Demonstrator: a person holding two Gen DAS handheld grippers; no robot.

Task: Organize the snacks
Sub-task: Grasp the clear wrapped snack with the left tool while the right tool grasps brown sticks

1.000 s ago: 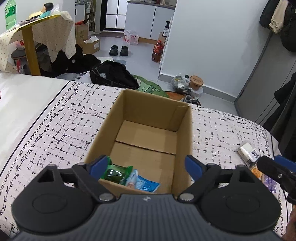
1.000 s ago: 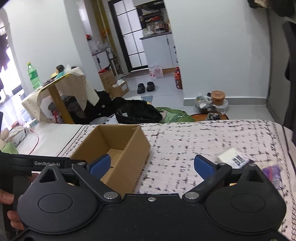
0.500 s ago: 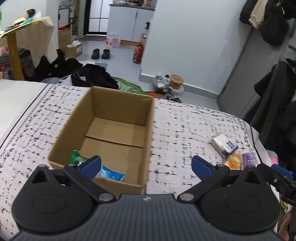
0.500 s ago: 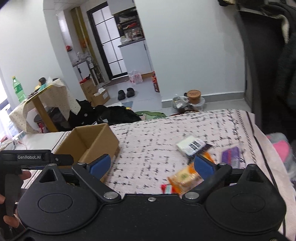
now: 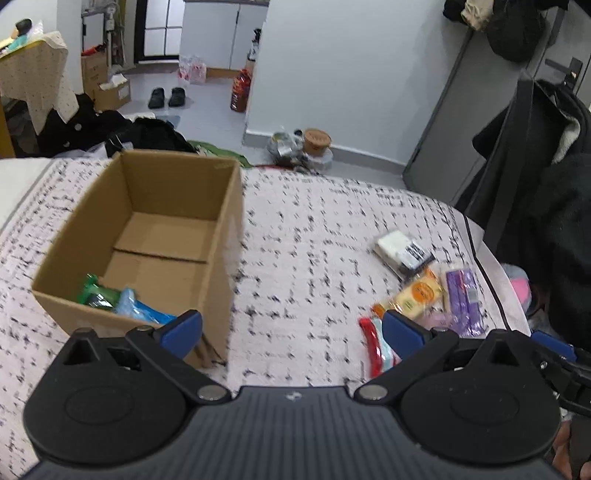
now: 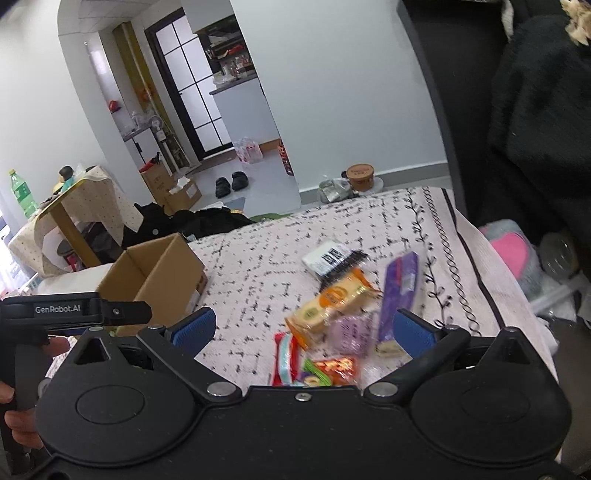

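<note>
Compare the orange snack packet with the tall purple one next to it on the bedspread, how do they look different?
The orange snack packet is orange and yellow with round printed marks; the purple packet is plain violet. The orange one is broad and lies slanted; the purple one is narrower and longer, running nearly straight away from the camera. The orange one overlaps a white barcoded packet; the purple one lies beside it. Both lie flat on the bedspread, outside the cardboard box.

1. Home, bedroom: bed (image 5: 314, 229) with black-on-white patterned cover.
2. Beyond the bed's far edge: slippers (image 5: 167, 96) on the floor, dark clothes pile (image 5: 110, 129).
3. Right of the bed: hanging coats (image 5: 546, 155).
4. Farther past the bed: kitchen cabinets (image 5: 218, 33) through a doorway.
</note>
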